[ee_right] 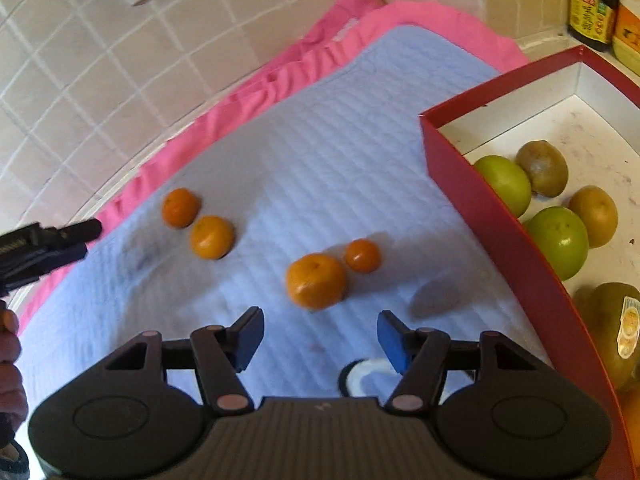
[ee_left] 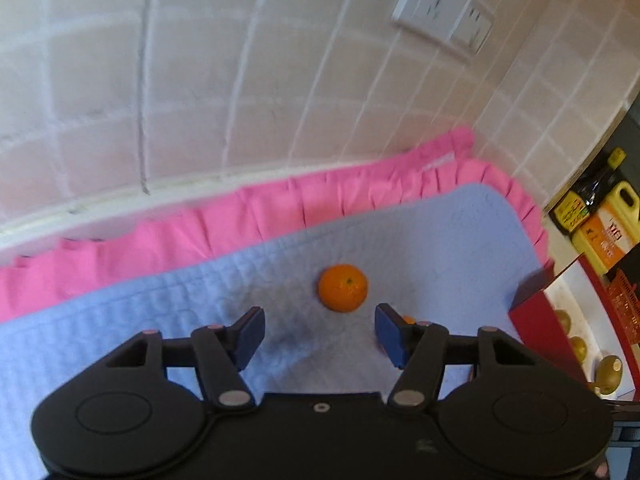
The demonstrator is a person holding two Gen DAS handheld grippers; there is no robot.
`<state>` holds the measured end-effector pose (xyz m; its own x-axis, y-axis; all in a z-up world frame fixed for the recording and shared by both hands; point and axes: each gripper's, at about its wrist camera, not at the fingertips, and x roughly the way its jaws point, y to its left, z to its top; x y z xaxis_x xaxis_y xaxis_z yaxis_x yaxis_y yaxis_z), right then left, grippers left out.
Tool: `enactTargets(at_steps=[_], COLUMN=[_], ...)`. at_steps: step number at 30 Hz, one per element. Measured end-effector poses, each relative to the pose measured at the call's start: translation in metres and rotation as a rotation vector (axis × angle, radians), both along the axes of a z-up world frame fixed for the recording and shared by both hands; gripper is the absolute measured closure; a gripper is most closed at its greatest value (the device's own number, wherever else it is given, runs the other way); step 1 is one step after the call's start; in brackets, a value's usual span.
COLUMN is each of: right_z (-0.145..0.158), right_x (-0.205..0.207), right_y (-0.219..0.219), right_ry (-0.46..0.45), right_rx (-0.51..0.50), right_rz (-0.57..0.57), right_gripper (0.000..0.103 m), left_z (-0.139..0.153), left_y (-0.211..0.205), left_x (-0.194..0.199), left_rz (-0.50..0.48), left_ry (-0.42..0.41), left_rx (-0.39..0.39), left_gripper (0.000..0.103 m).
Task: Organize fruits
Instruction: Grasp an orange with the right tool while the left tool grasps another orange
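Several oranges lie on a light blue quilted mat [ee_right: 320,152]. In the right wrist view one orange [ee_right: 316,280] sits just ahead of my open, empty right gripper [ee_right: 320,336], with a smaller one [ee_right: 362,255] behind it and two more [ee_right: 212,237] [ee_right: 180,207] to the left. My left gripper [ee_left: 319,334] is open and empty, with an orange [ee_left: 343,287] just ahead and another [ee_left: 408,320] partly hidden behind its right finger. The left gripper also shows at the left edge of the right wrist view [ee_right: 48,246]. A red box [ee_right: 496,208] at right holds green apples [ee_right: 560,240] and kiwis [ee_right: 542,168].
A pink frilled cloth [ee_left: 248,220] lies under the mat against a tiled wall [ee_left: 200,80] with a socket [ee_left: 444,12]. Bottles [ee_right: 592,4] and a yellow jug [ee_left: 608,224] stand behind the red box [ee_left: 536,320].
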<state>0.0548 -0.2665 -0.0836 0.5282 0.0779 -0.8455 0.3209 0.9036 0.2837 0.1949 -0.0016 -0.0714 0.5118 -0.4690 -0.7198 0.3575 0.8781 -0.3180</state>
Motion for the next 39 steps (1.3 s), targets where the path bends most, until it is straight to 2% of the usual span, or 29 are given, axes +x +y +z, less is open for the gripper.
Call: enactTargets(at_steps=[7,13,23,25,33,36,37,38,39], right_z=[-0.017,-0.023,-0.026,-0.026,-0.028,-0.028,-0.029,-0.028,-0.028], right_x=[0.015,0.020,0.026,0.028,0.031,0.031,0.032,0.032,0.032], right_y=[0.002,0.000,0.002,0.002,0.004,0.006,0.006,0.008,0.009], right_ry=[-0.024,-0.021,-0.020,-0.019,-0.021,-0.022,-0.021,-0.020,-0.018], right_rx=[-0.001,0.021,0.014,0.017,0.017,0.002,-0.004,-0.023,-0.039], right_rz=[-0.056,-0.098,-0.108,-0.111,-0.117,-0.121,-0.121,-0.121,-0.118], right_gripper=[0.038,0.038,0.040,0.042,0.044,0.046,0.050,0.055,0.055], left_z=[-0.035,-0.039,-0.044,-0.045,-0.049,-0.049,-0.049,-0.048,-0.048], left_y=[-0.018,-0.031,-0.047,-0.050,-0.062,-0.064,-0.065,-0.065,-0.067], left_x=[0.036,0.045,0.053,0.054,0.055,0.056,0.056,0.055,0.054], left_rz=[-0.061,-0.107,-0.123,-0.123,-0.138,-0.142,-0.143,-0.146,-0.146], left_ry=[0.059,0.050,0.043,0.050,0.052,0.044,0.044,0.036,0.018], left_rx=[-0.023,-0.021,0.000,-0.001,0.031,0.045,0.050,0.064,0.090], left_gripper=[0.031,0.031,0.032,0.036,0.038,0.042,0.042,0.051,0.055])
